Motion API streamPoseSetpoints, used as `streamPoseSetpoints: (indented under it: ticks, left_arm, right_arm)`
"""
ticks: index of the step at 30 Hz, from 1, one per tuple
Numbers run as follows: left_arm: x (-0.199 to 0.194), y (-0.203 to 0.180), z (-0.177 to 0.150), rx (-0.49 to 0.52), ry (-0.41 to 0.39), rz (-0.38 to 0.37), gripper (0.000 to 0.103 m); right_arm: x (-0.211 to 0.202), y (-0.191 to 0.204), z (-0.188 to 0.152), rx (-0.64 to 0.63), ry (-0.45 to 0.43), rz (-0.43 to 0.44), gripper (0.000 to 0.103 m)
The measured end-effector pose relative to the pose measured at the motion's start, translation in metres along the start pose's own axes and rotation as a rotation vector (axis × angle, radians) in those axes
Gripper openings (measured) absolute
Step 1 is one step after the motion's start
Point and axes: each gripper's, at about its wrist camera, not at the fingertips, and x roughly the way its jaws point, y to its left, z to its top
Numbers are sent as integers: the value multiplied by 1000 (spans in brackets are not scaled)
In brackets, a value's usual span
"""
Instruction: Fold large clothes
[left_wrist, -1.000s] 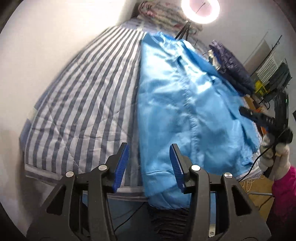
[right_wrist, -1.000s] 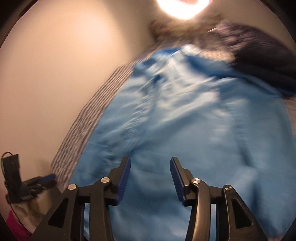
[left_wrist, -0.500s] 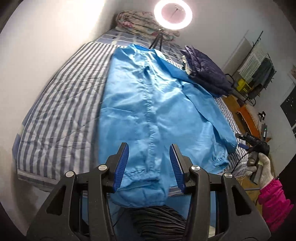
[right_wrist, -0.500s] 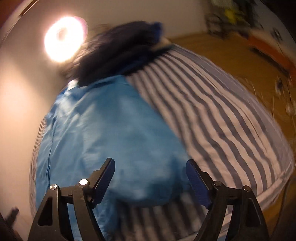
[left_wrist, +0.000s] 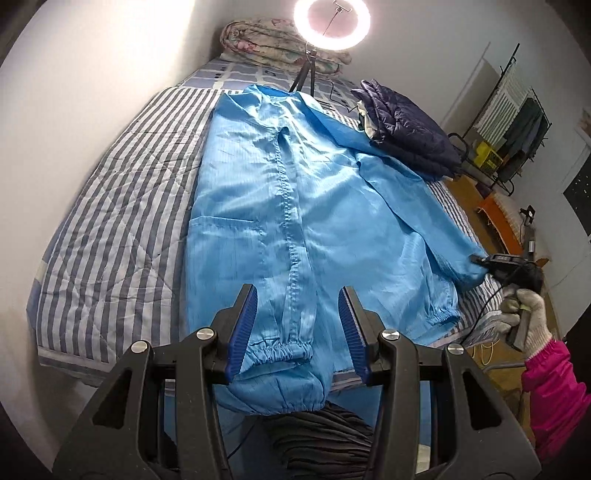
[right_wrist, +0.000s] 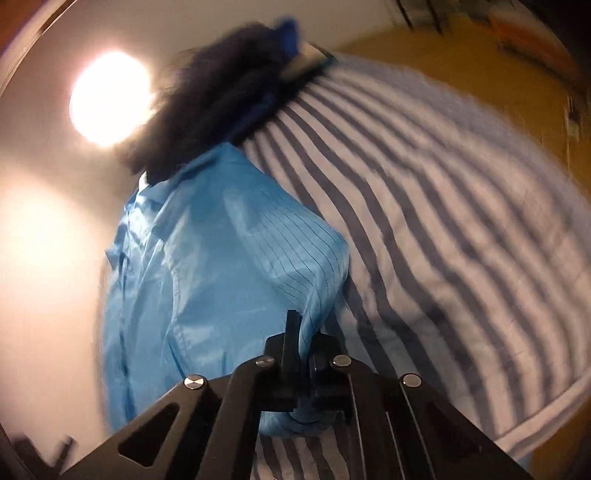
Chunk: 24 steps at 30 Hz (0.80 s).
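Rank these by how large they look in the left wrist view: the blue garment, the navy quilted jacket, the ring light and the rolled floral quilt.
1. blue garment, by far.
2. navy quilted jacket.
3-4. rolled floral quilt and ring light look about alike; both sit far back, so their order is unsure.

The bed's (left_wrist: 122, 206) striped left half lies bare beside the coat (left_wrist: 295, 206), open for a tool to pass up to the wall. On the right, a dark jacket (left_wrist: 406, 133) sits on the coat's sleeve, blocking that corner. A ring light (left_wrist: 332, 22) on its tripod and rolled bedding (left_wrist: 273, 40) close off the head end. The left tool (left_wrist: 298, 332) hovers unobstructed over the near cuff.
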Motion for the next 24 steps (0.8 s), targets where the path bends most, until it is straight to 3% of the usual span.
streamPoseSetpoints:
  ticks: [3,6,9,13,17,20,24]
  left_arm:
    - [3,-2,2,2,-2,-2,47]
    - [6,-3,4,2,-2,-10,47]
    - [10,-3,5,-15,2,-22,47]
    - [12,2,7,-46,6,-32,47]
    - [12,10,9,-87,8,-45,47]
    - [13,13,9,-105,15,-56,47]
    - [26,10,8,-133,54,-96,47]
  right_arm:
    - [-28,47,-5,-204,-87,-52,0]
    - [-55,105,-23,-454,-163,-35,0]
    - [-60,151,-47,-639,-158,21,0]
    - [-41,202,-95,-870,-63,106,0]
    - [-14,229,-148,-1062,72,160,0]
    - [-6,233,-184,-1190,159,173,0]
    - [-5,224,-205,-1257,232,191,2]
